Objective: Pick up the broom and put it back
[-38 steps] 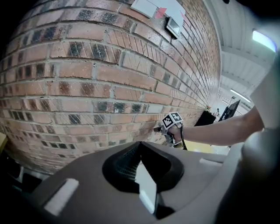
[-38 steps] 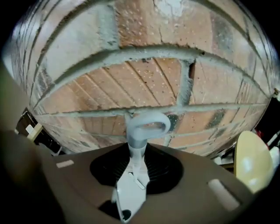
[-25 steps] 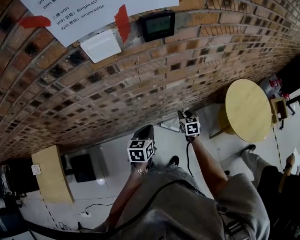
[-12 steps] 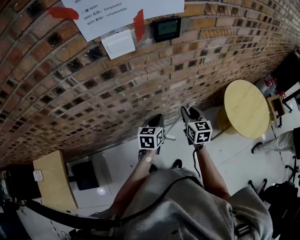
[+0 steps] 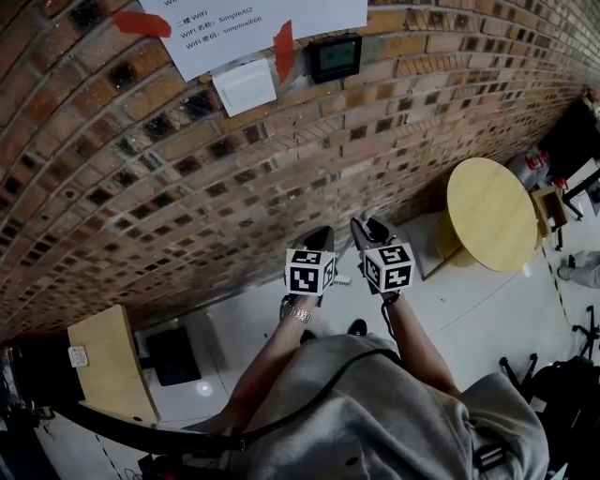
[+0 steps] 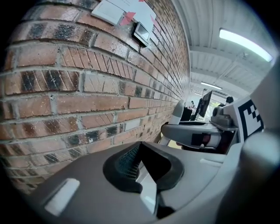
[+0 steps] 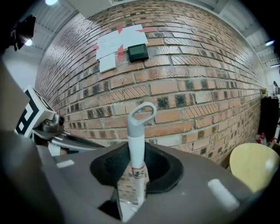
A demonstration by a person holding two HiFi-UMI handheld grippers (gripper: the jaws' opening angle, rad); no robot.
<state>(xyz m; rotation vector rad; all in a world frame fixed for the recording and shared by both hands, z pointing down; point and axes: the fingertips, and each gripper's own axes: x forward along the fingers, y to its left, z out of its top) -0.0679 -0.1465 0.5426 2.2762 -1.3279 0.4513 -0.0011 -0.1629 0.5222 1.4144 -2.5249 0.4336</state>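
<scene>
The broom shows in the right gripper view as a white handle point(image 7: 138, 151) with a grey hanging loop point(image 7: 142, 114) on top, upright in front of the brick wall. My right gripper point(image 7: 139, 168) is shut on this handle just below the loop. In the head view the right gripper point(image 5: 364, 228) and the left gripper point(image 5: 321, 236) are held side by side close to the wall, and the broom's lower part is hidden. The left gripper point(image 6: 139, 151) has its pads together with nothing between them. It does not touch the broom.
The brick wall point(image 5: 187, 187) carries taped paper notes point(image 5: 253, 19), a white switch plate point(image 5: 244, 86) and a small black display point(image 5: 335, 56). A round yellow table point(image 5: 492, 214) stands at the right. A wooden cabinet point(image 5: 111, 361) and a black box point(image 5: 173, 354) sit at the lower left.
Both grippers have risen along the wall, the right one more, carrying the broom handle up. A person at the right edge has moved almost out of view.
</scene>
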